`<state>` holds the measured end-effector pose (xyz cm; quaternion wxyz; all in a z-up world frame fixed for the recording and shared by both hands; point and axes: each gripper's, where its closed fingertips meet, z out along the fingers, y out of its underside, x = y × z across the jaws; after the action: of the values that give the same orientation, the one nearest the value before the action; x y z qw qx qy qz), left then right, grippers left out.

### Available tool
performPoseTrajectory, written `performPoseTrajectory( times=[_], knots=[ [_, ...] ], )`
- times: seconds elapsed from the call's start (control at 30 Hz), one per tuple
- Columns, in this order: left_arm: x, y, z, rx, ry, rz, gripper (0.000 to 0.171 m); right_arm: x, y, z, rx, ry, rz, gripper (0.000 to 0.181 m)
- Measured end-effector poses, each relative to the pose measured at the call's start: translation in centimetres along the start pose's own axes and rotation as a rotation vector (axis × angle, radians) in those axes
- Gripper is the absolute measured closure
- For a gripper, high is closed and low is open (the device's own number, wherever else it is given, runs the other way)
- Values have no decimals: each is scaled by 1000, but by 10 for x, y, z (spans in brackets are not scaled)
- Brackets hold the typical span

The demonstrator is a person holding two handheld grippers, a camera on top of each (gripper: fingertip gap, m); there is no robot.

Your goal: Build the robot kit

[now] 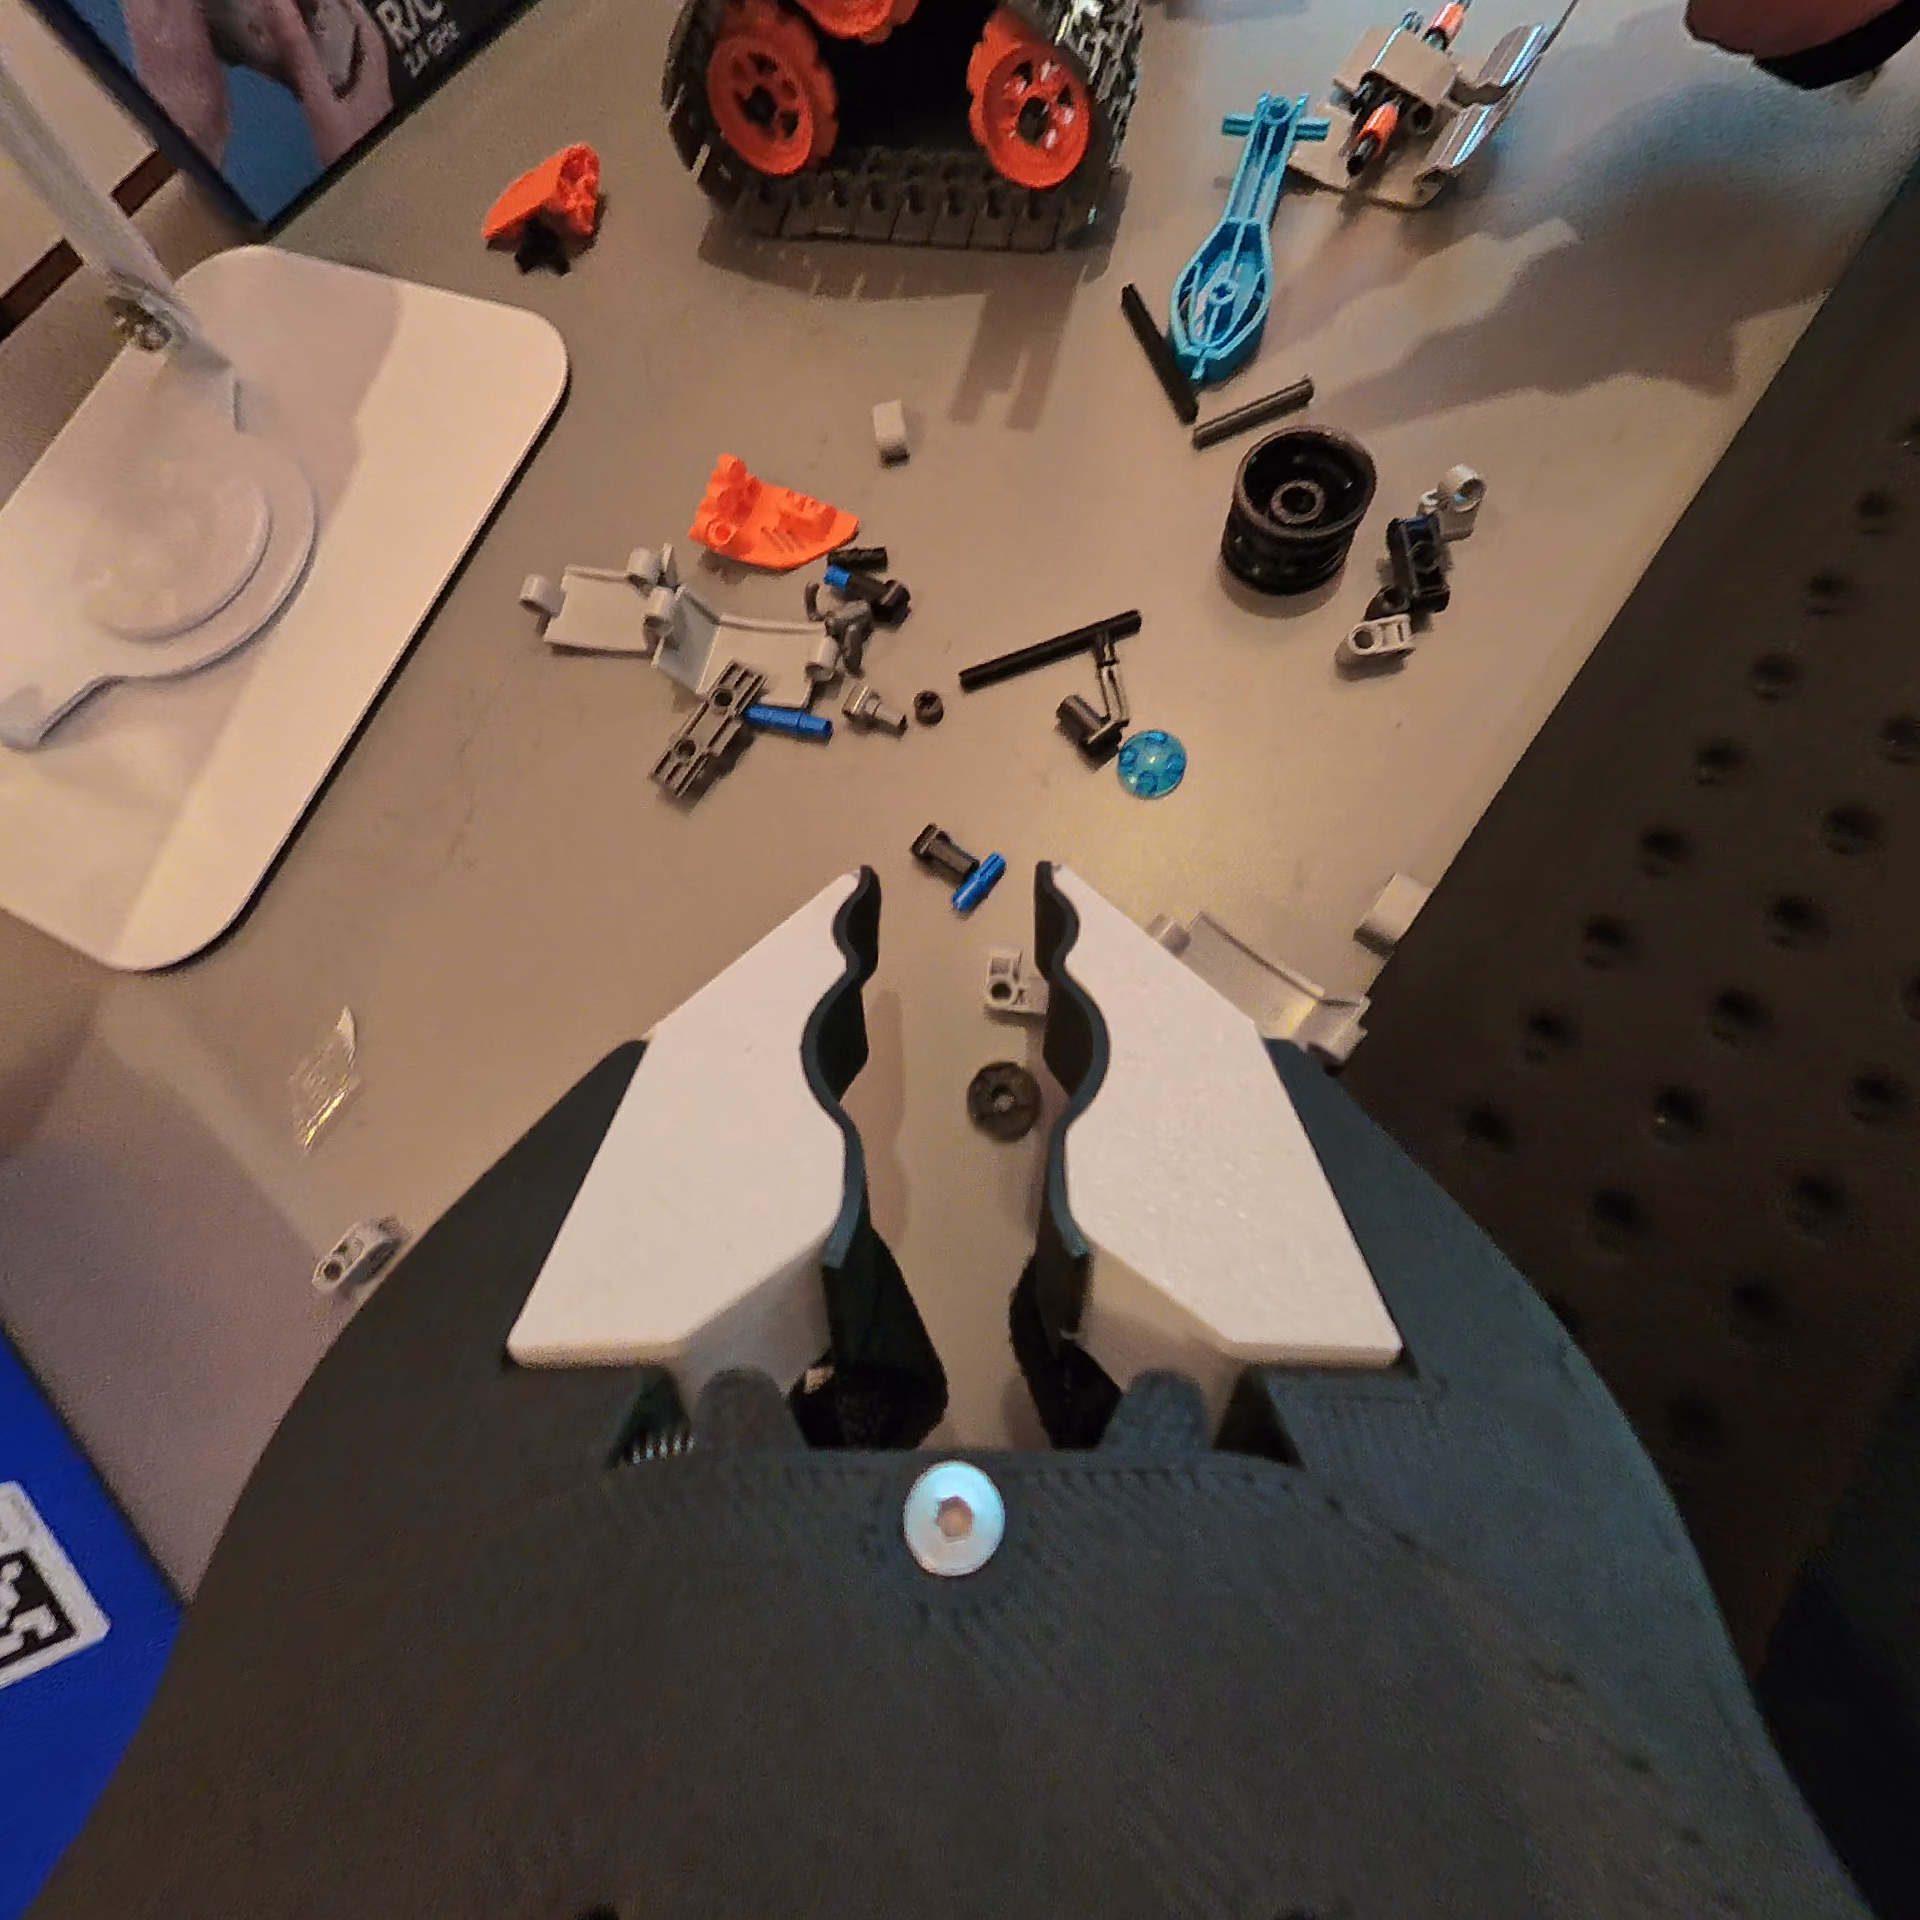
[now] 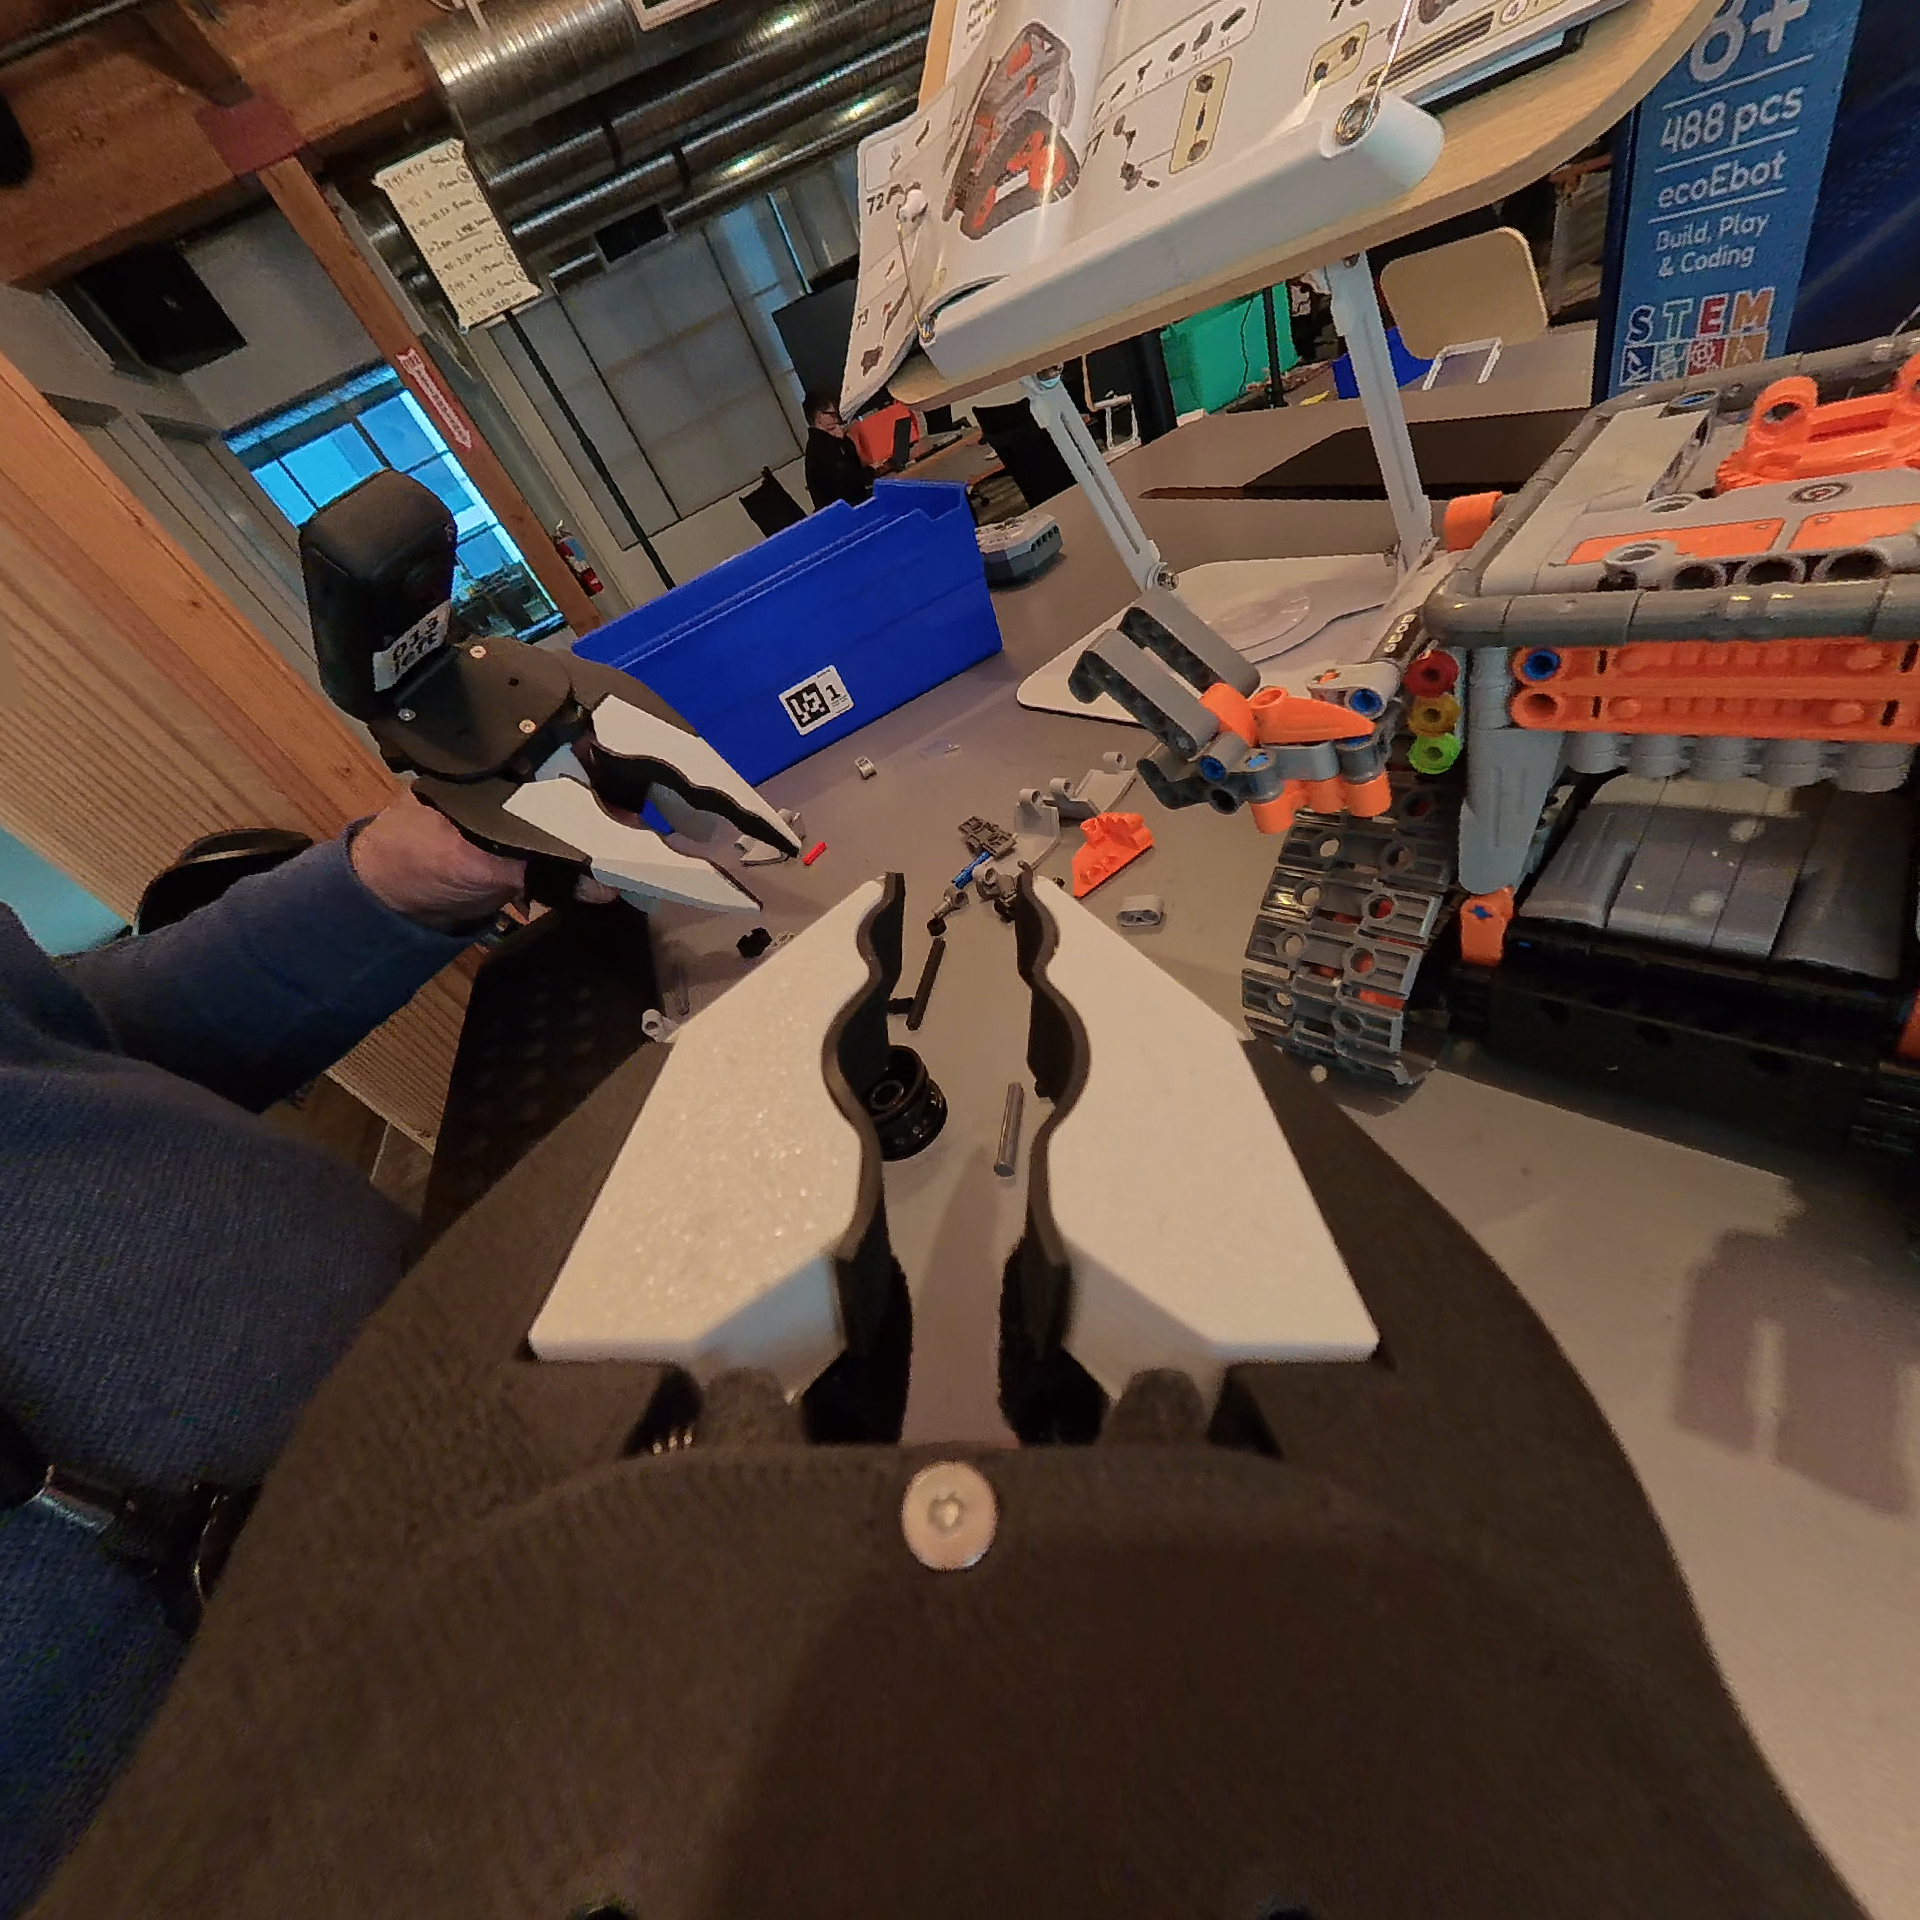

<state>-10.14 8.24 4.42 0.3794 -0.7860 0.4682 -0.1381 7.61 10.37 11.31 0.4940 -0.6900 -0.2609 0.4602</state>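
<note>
- My left gripper (image 1: 956, 883) hangs over the grey table (image 1: 520, 935) with its jaws parted and nothing between them; its white fingers (image 1: 727, 1122) frame bare tabletop.
- Just past its tips lies a small black-and-blue pin (image 1: 958, 868), the nearest loose piece, apart from both fingers.
- Between the fingers, lower down, sit a small grey connector (image 1: 1010, 979) and a black round disc (image 1: 1003, 1099), both flat on the table.
- Farther out, scattered parts lie around an orange curved panel (image 1: 774, 516), a grey panel assembly (image 1: 675, 623), a black axle (image 1: 1049, 649), a clear blue round stud (image 1: 1153, 766) and a black wheel (image 1: 1297, 511).
- At the far edge stands the tracked vehicle (image 1: 904, 114) with orange wheels; a white stand base (image 1: 260, 582) rests to the left.
- My right gripper (image 2: 956, 894) is likewise spread and empty, held low over the same table (image 2: 1558, 1247).
- Between its fingers (image 2: 748, 1164) show the black wheel (image 2: 904, 1112), partly hidden by the left finger, and a short grey rod (image 2: 1008, 1127) lying on the table.
- The tracked vehicle (image 2: 1610, 779) stands close on the right, grey and orange, treads on the table.
- In this view my left gripper (image 2: 774, 868) shows at left, held in a hand (image 2: 447, 862), with a blue bin (image 2: 810, 634) behind it and an open instruction booklet (image 2: 1091, 125) on the stand above.
</note>
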Motion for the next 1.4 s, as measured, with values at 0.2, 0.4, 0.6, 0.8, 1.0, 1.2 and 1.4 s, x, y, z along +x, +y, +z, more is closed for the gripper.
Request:
performPoseTrajectory(
  times=[0.2, 0.4, 0.6, 0.8, 1.0, 1.2, 1.4],
  knots=[
    [-14, 11, -15, -16, -47, -26, 144, 1, 2, 1, -15, 9, -11, 163],
    [-22, 21, -26, -45, -73, -47, 146, 2, 4, 2, -30, 19, -26, 163],
    [-16, 33, -32, -88, -29, -64, 147, 2, 8, 3, -53, 27, -46, 163],
    [-1, 42, -23, -143, 58, -51, 147, 1, 12, 6, -81, 29, -66, 163],
    [6, 50, -16, -199, 122, -33, 146, 2, 12, 5, -77, 30, -66, 164],
    [12, 53, -6, -227, 139, -22, 158, 2, 11, 4, -71, 31, -69, 164],
    [10, 47, -6, -194, 130, -29, 159, 1, 11, 4, -76, 31, -76, 164]
  ],
)
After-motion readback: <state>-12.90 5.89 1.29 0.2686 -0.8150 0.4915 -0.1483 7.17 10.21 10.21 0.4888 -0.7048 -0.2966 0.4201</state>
